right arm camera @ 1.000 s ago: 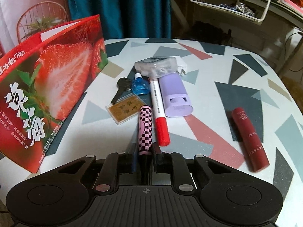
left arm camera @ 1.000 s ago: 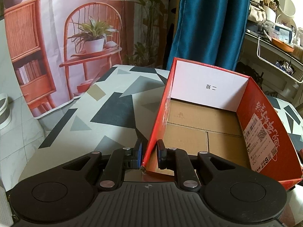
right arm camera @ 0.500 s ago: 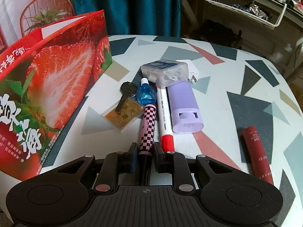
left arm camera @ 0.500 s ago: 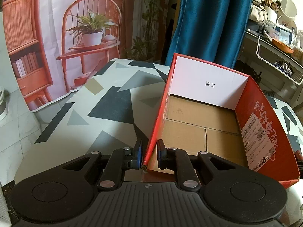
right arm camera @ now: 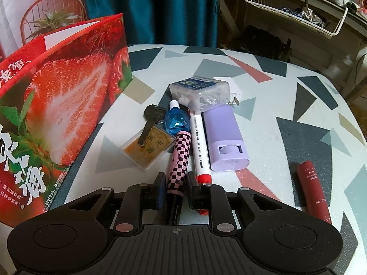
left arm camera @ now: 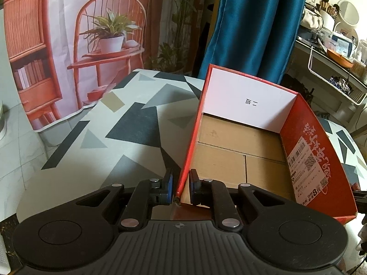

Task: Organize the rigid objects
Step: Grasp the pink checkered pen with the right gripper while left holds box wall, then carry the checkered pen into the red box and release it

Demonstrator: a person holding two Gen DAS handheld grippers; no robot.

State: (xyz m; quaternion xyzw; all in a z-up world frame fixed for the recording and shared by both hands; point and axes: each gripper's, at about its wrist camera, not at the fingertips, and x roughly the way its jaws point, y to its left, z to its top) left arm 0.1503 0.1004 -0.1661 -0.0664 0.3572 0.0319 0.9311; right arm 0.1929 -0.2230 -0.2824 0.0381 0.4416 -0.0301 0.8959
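A red strawberry-print box (left arm camera: 307, 151) stands open on the patterned table, its cardboard floor bare. My left gripper (left arm camera: 181, 184) is shut on the near corner of the box's left wall. In the right wrist view the same box (right arm camera: 68, 96) is at the left. My right gripper (right arm camera: 175, 183) is shut on the lower end of a pink-and-black checkered pen (right arm camera: 181, 155), which points away towards a small blue bottle (right arm camera: 176, 120). A white marker with a red cap (right arm camera: 199, 142) lies just right of the pen.
Beyond the pen lie a key (right arm camera: 150, 121) on an amber tag (right arm camera: 149, 149), a lilac case (right arm camera: 223, 137), a clear plastic box (right arm camera: 199, 91) and a white plug (right arm camera: 234, 91). A dark red tube (right arm camera: 314, 188) lies alone at the right. A wire basket (right arm camera: 298, 11) hangs behind the table.
My right gripper has crept forward towards the pile, and the checkered pen has come along with it, closer to the blue bottle. The left gripper keeps its hold on the box wall.
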